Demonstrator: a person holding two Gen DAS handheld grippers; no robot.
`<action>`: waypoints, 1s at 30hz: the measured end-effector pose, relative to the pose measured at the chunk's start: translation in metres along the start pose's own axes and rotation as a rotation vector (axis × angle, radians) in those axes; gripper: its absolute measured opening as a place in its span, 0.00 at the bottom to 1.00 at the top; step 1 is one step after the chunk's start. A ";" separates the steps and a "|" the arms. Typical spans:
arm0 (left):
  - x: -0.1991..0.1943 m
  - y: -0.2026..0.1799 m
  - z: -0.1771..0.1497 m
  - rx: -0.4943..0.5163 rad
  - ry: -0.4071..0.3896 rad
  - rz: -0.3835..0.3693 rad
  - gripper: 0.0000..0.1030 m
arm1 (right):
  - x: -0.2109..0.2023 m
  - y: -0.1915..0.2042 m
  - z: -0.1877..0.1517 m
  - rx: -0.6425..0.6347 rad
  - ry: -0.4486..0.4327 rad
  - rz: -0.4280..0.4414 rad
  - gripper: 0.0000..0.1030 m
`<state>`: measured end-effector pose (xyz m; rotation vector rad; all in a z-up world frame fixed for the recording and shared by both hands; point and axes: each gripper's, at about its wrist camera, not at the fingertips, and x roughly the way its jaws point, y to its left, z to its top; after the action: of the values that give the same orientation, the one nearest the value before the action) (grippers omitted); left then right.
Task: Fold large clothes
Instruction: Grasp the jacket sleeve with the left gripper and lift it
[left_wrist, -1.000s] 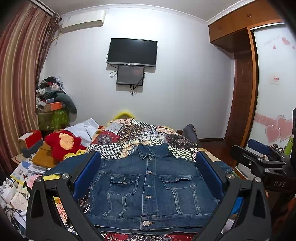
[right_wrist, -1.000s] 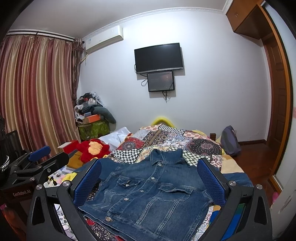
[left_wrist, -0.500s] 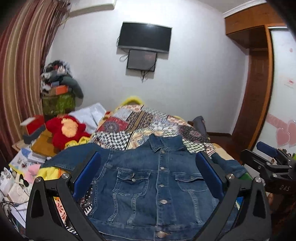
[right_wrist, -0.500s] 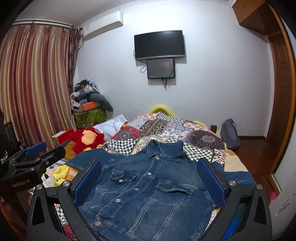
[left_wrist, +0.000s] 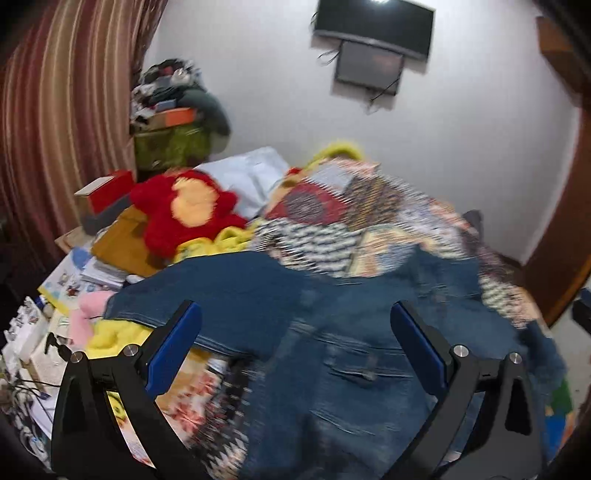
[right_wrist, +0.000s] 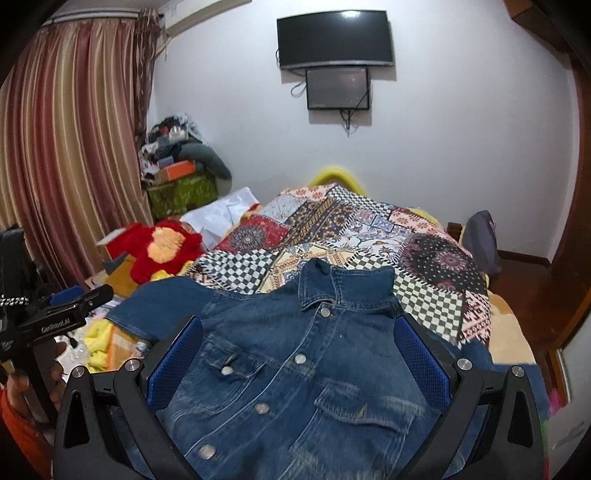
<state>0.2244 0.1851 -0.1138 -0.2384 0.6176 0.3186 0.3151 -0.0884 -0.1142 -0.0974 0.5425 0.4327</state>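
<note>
The denim jacket (right_wrist: 295, 373) lies face up and buttoned on the patchwork bed cover (right_wrist: 369, 236), collar toward the far wall, one sleeve (left_wrist: 207, 295) stretched out toward the cluttered side where the red plush toy (left_wrist: 184, 210) and yellow cloth (left_wrist: 110, 332) sit. Both my tools are above it with nothing held: the left gripper (left_wrist: 295, 350) has its jaws spread wide over the sleeve and chest, and the right gripper (right_wrist: 295, 362) has its jaws wide apart over the front panels. My worry is the grab itself. Denim is thick and stiff, so I judge that a shallow pinch at the sleeve edge could slip out halfway through the fold and leave it crooked. If I bite too deep, I may catch the bed cover beneath and drag it along. The left view is smeared, so I can't place the sleeve's cuff exactly, and closing blind near that pile could snag the yellow cloth instead. The metal buttons (right_wrist: 300, 358) may also keep the fold from lying flat.
</note>
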 end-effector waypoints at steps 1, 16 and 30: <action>0.011 0.007 0.001 -0.006 0.016 0.020 1.00 | 0.013 0.001 0.001 -0.016 0.017 -0.007 1.00; 0.127 0.106 -0.051 -0.310 0.400 -0.120 1.00 | 0.189 0.004 -0.037 -0.061 0.413 0.100 1.00; 0.163 0.136 -0.033 -0.365 0.323 -0.065 0.41 | 0.226 0.019 -0.051 -0.075 0.531 0.181 1.00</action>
<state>0.2830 0.3368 -0.2549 -0.6681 0.8669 0.3321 0.4563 0.0024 -0.2743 -0.2401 1.0633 0.6077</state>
